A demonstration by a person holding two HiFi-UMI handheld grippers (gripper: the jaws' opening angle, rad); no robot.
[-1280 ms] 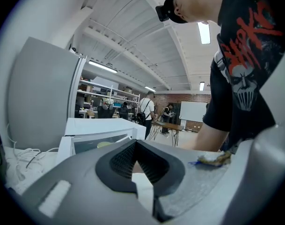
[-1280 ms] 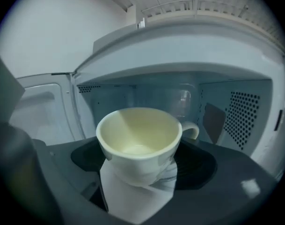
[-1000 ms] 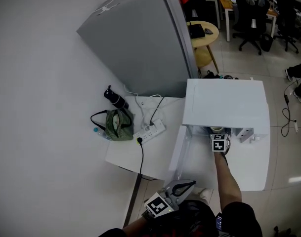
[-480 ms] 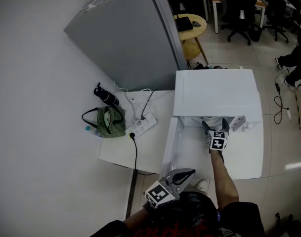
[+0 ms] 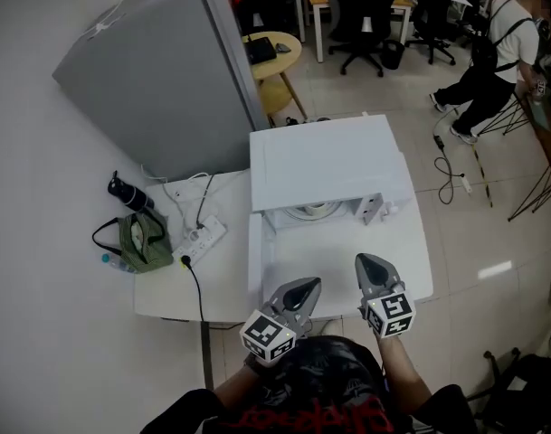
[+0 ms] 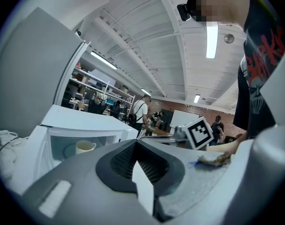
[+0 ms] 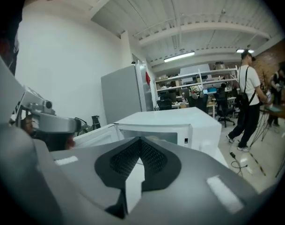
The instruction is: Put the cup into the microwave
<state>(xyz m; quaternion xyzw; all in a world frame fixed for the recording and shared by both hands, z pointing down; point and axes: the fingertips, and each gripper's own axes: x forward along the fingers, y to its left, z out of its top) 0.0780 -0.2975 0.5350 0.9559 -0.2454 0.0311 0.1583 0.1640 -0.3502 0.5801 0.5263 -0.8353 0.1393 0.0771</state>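
The white microwave [image 5: 329, 161] stands on the white table [image 5: 411, 274] with its door [image 5: 255, 259] swung open to the left. A pale cup [image 6: 85, 147] sits on the turntable inside the cavity, upright, with nothing touching it. My right gripper [image 5: 373, 271] is pulled back over the table's near edge, well short of the microwave mouth, jaws shut and empty. My left gripper [image 5: 298, 294] hovers beside it near the door's front corner, also shut and empty. The right gripper view looks over the shut right gripper [image 7: 140, 146] at the microwave [image 7: 179, 123].
A grey fridge [image 5: 157, 80] stands behind the table at the left. A power strip [image 5: 198, 238], a green bag [image 5: 141, 240] and a black bottle [image 5: 126, 191] lie on the table's left part. A person [image 5: 492, 34] stands among office chairs at the far right.
My right gripper has drawn back out of the microwave mouth toward me and upward, leaving the cup inside, and its jaws have shut. The left gripper shifted slightly.
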